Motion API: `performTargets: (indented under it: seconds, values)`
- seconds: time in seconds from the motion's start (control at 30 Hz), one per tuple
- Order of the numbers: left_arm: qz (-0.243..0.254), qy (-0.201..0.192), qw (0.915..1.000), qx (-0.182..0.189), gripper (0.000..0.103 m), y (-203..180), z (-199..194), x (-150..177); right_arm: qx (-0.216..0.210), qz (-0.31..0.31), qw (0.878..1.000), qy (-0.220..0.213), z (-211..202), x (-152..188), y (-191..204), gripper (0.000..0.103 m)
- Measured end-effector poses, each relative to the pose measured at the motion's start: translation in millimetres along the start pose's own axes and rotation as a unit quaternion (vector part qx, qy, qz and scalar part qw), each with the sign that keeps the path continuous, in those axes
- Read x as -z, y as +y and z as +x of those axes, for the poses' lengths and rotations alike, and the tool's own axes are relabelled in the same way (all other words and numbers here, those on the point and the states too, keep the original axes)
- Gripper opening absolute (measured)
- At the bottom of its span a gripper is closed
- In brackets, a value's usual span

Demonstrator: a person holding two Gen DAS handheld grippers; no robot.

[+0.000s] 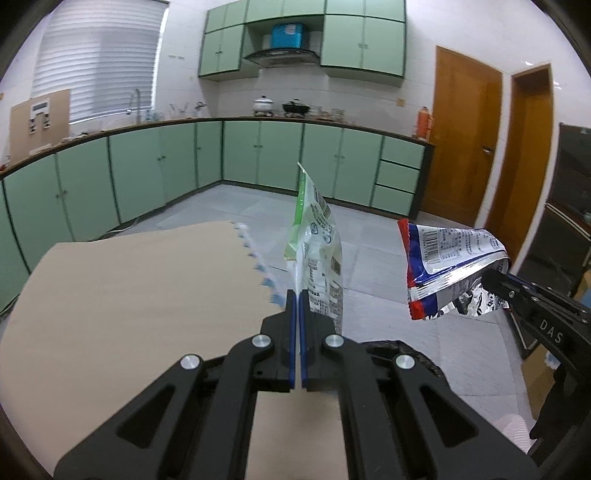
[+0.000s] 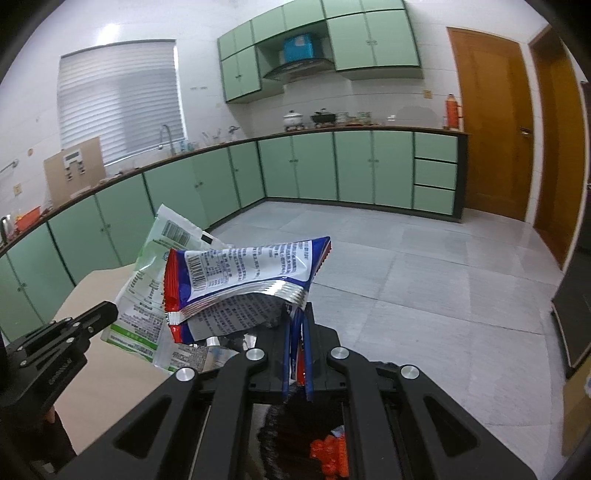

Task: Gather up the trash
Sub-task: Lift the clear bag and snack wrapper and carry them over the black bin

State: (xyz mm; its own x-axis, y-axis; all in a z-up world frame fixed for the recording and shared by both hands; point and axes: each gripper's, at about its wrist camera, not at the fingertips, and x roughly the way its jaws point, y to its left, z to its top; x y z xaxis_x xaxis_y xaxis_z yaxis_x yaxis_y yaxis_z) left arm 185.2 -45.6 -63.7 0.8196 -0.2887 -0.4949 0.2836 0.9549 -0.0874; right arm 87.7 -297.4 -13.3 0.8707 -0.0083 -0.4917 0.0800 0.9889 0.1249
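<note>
Two wrappers: both held up in the air
Left gripper [image 1: 296, 295]: clamped tight on green-and-white wrapper [image 1: 317, 243]
Right gripper [image 2: 297, 314]: pinching red-and-blue foil wrapper [image 2: 243, 273]
Table [image 1: 129, 288]: beige top below

**Room and Background**

The setting is a kitchen with white tiled walls [image 1: 417, 66]. Pale green base cabinets [image 1: 258, 155] run in an L along two walls under a dark countertop [image 2: 369, 128]; a stack of three drawers [image 2: 435, 173] ends the run. Matching wall cabinets [image 1: 362, 40] flank a range hood [image 1: 282, 57], with a blue box [image 1: 288, 35] in the open niche above it. A window [image 1: 99, 66] with closed white blinds sits above a sink tap [image 1: 135, 101]. A white pot [image 1: 263, 103] and a dark wok [image 1: 295, 108] stand on the counter. Two brown wooden doors [image 2: 495, 125] fill the right wall. The floor [image 2: 424, 280] is pale grey tile. A light beige tabletop [image 1: 129, 295] occupies the foreground.
</note>
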Motion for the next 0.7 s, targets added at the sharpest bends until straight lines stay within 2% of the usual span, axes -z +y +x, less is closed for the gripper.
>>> performTargets:
  seconds: [0.43, 0.7]
  values:
    - [0.037, 0.013, 0.9974, 0.061, 0.000, -82.5, 32.8, 20.5, 0.080, 0.019, 0.997, 0.005, -17.3, 20.1, -65.3, 0.006]
    - [0.059, 0.048, 0.9940, 0.079, 0.000, -113.0, 61.3, 41.9, 0.107, 0.039, 0.993, 0.044, 0.3, 47.8, -97.0, 0.006]
